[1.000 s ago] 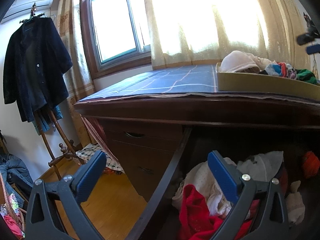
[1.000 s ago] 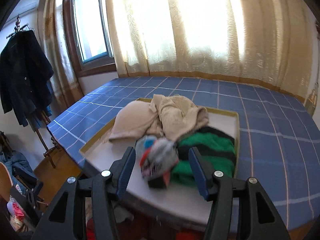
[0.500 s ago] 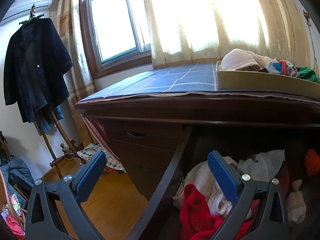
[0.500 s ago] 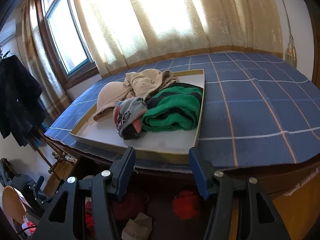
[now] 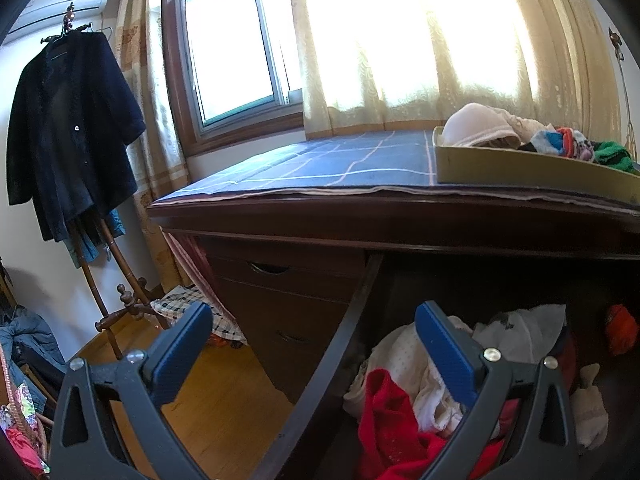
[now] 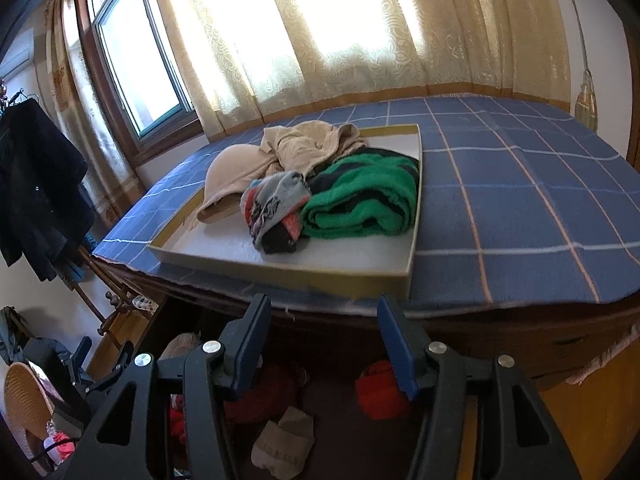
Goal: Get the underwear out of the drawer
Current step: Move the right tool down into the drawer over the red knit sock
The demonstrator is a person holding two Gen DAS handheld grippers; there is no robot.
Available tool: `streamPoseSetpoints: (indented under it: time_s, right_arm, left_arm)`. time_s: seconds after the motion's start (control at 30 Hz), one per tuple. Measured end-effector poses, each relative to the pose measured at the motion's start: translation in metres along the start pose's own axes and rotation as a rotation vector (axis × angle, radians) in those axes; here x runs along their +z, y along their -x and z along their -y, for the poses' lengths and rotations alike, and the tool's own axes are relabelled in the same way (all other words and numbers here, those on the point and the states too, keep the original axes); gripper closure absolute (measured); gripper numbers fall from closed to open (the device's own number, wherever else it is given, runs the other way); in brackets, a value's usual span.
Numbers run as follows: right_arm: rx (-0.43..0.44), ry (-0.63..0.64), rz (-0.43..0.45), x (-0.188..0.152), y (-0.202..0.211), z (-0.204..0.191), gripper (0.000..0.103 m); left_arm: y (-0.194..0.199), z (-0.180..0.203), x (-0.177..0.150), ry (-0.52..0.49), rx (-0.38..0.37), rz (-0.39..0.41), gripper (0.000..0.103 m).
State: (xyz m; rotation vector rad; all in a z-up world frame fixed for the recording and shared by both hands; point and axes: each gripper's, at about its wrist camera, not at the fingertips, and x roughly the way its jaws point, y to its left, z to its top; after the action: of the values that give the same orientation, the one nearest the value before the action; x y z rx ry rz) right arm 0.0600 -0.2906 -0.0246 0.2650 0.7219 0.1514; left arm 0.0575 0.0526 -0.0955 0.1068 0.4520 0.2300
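Below the table [image 6: 520,184], in the open drawer [image 5: 344,344], underwear [image 5: 404,368] is lying heaped while I am holding the left gripper [image 5: 312,340] wide apart and empty over its edge, and the right gripper [image 6: 324,320] is hovering half-spread, gripping nothing, before the tray [image 6: 360,276].

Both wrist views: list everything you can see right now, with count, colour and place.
tray: one, yellow-rimmed, on desk's blue checked cloth
green garment: one, in tray, right
beige garments: bundle, in tray, rear
grey-red item: one, in tray, front
drawer: one, dark, open under desk
red garment: one, in drawer
white garments: several, in drawer
dark coat: one, on stand, left
left gripper: open, empty
right gripper: open, empty
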Motion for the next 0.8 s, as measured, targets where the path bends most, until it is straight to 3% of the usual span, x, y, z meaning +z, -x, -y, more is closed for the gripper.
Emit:
streamPoseSetpoints:
  time_s: [0.27, 0.53, 0.8]
  right_arm:
    - [-0.039, -0.048, -0.082, -0.037, -0.004, 0.015, 0.045]
    - [-0.017, -0.054, -0.242, -0.067, -0.027, 0.012, 0.045]
    - [-0.119, -0.044, -0.356, -0.073, -0.055, 0.016, 0.045]
  left_arm:
    - [0.0, 0.0, 0.0, 0.0, -0.001, -0.004, 0.0]
    - [-0.001, 0.0, 0.002, -0.001, -0.005, -0.016, 0.0]
    - [0.001, 0.001, -0.001, -0.005, -0.015, -0.006, 0.0]
